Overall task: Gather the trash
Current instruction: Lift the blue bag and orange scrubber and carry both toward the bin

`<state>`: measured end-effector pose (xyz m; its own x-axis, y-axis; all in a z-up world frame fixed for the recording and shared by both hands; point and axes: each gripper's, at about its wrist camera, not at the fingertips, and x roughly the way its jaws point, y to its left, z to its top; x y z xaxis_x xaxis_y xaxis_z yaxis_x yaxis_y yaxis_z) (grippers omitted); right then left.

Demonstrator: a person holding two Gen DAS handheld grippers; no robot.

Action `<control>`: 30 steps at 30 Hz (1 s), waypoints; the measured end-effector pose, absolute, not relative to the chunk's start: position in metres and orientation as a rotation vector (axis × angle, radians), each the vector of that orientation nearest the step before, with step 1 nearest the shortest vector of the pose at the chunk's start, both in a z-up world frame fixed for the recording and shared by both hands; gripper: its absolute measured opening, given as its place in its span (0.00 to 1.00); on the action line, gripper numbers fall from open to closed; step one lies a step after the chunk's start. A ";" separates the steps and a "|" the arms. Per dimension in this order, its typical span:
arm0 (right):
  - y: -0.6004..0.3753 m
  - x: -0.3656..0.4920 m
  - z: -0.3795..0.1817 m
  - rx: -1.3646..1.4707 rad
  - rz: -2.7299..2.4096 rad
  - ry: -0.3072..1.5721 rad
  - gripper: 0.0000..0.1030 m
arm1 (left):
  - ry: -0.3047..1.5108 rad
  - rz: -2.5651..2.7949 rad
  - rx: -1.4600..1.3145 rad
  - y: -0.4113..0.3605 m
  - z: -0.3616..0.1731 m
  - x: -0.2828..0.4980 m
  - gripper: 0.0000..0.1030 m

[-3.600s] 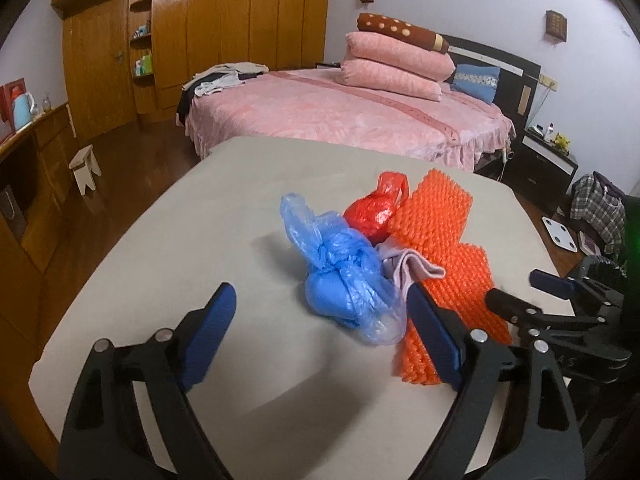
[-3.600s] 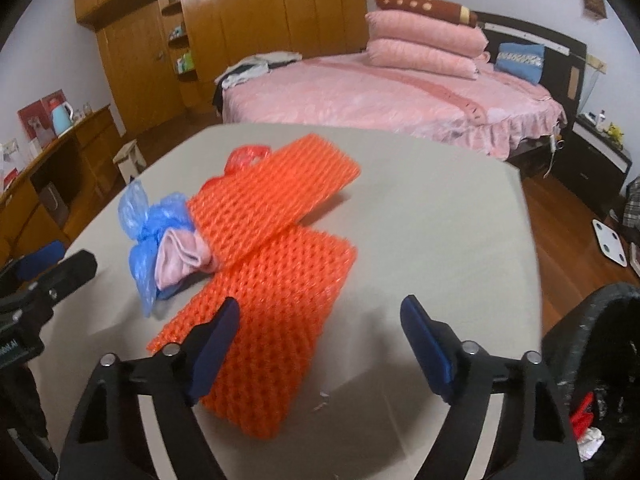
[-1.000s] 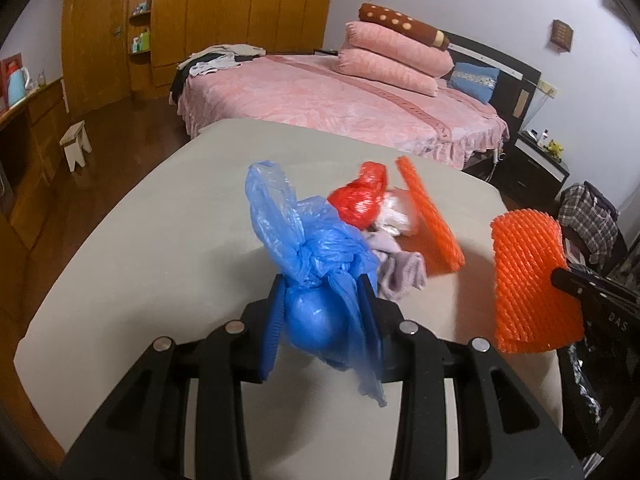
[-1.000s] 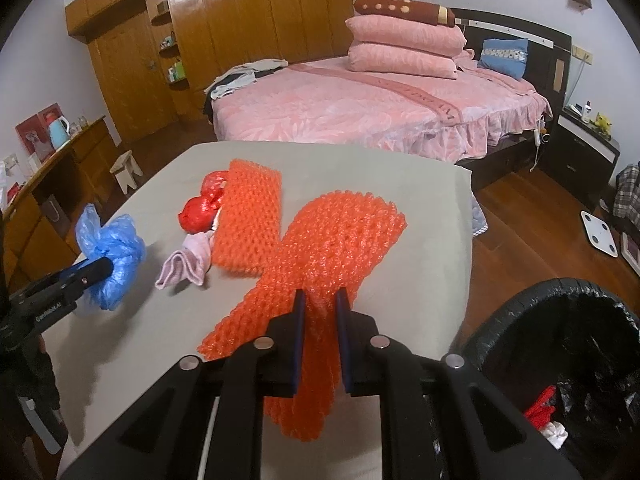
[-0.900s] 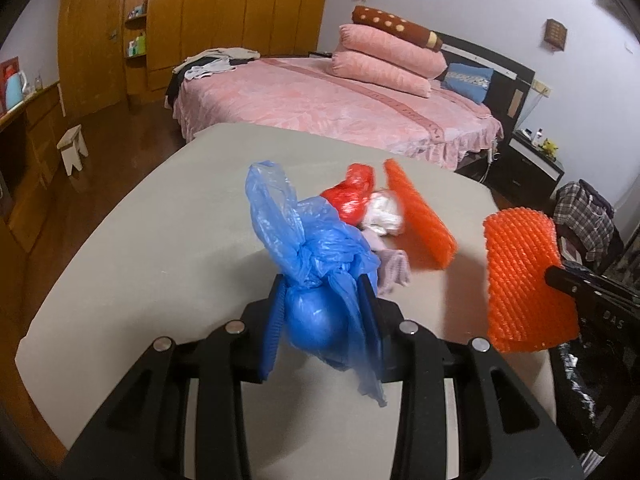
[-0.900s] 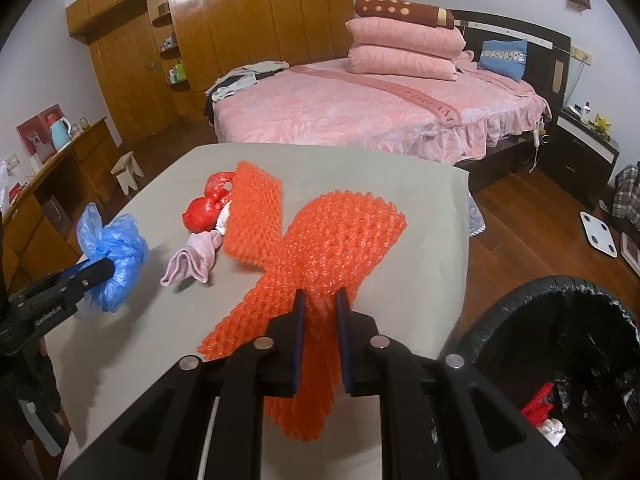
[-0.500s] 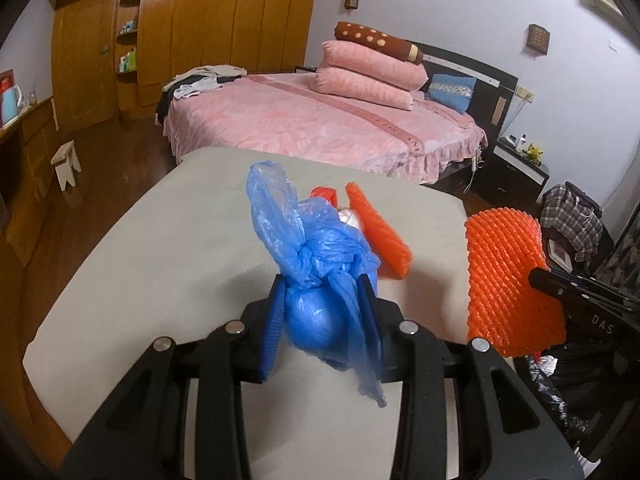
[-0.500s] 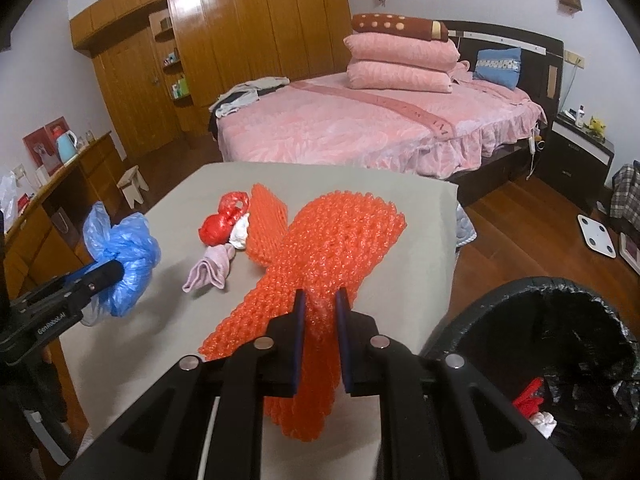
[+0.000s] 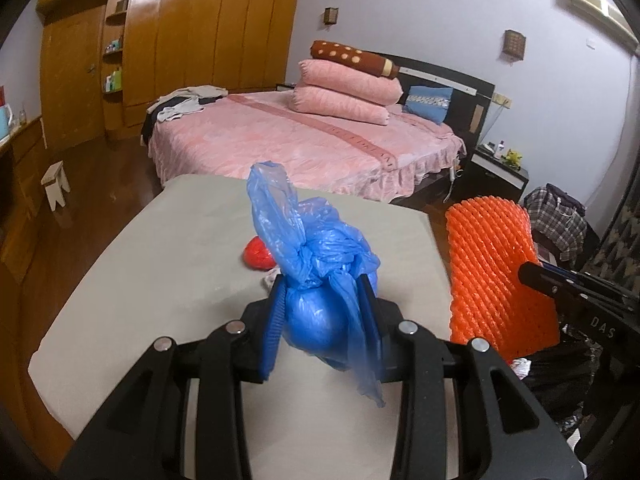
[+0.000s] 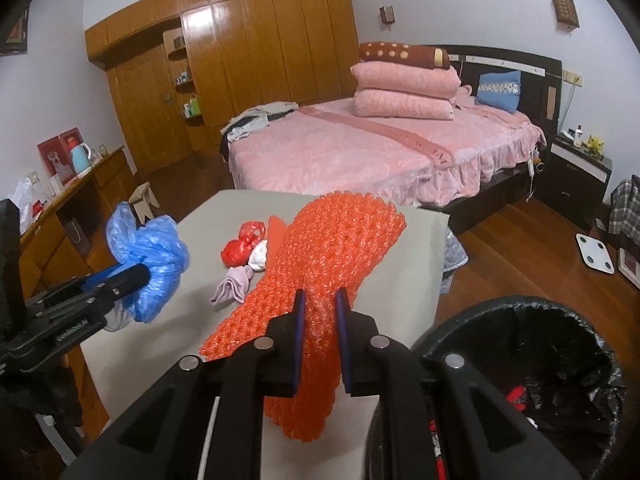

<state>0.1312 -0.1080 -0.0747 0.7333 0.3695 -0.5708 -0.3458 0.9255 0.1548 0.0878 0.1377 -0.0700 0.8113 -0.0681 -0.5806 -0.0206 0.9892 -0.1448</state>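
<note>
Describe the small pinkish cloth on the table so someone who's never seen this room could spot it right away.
Start at the grey table in front of the pink bed. Near its middle lies a little cluster: a knotted red plastic bag, a white wad, then the folded pale pink cloth nearest the camera. It alone is soft, matte fabric.

Left gripper (image 9: 322, 318) and right gripper (image 10: 320, 330) both point downward, jaws clamped; the hands themselves seem out of view.

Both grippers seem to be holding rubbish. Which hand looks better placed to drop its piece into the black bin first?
Probably the right. The right gripper holds the orange foam net beside the black bin; the left gripper, clamping the blue plastic bag, hangs over the table, farther away.
</note>
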 end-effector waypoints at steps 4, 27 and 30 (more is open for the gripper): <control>-0.119 0.122 -0.066 0.043 0.383 0.614 0.14 | 0.610 -0.049 -0.144 0.125 -0.061 0.084 0.33; -0.218 0.080 -0.044 0.095 0.199 0.549 0.14 | 0.575 -0.276 -0.082 0.011 -0.044 0.080 0.33; -0.232 0.078 -0.045 0.097 0.170 0.550 0.14 | 0.575 -0.309 -0.068 -0.005 -0.045 0.082 0.33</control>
